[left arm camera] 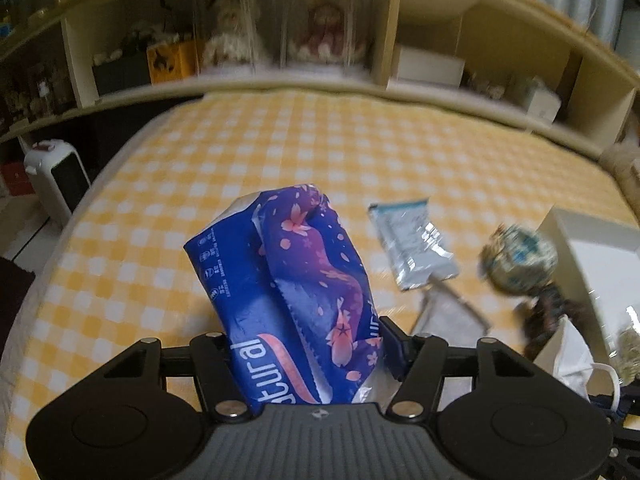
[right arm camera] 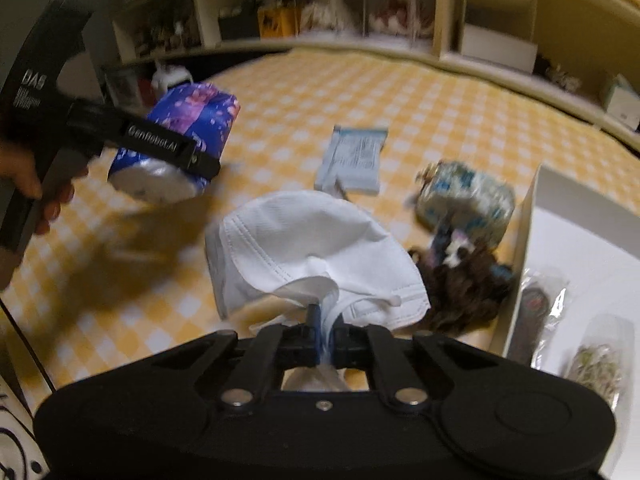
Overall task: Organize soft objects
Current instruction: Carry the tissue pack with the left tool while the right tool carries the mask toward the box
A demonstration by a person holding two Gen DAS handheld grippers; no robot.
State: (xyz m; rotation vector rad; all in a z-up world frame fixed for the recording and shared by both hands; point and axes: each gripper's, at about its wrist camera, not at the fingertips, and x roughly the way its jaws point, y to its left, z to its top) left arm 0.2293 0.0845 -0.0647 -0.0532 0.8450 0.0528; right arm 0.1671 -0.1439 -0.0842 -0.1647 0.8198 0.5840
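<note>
My left gripper is shut on a blue tissue pack with pink flowers and holds it above the yellow checked bedspread. The pack and the left gripper also show in the right wrist view, at the left. My right gripper is shut on a white face mask and holds it up above the bed; the mask shows in the left view too. A silver-blue sachet and a small doll with a patterned hat lie on the bed.
A white open box stands at the right and holds a dark packet and a bag of dried stuff. Shelves with dolls run behind the bed. A white heater stands at the left.
</note>
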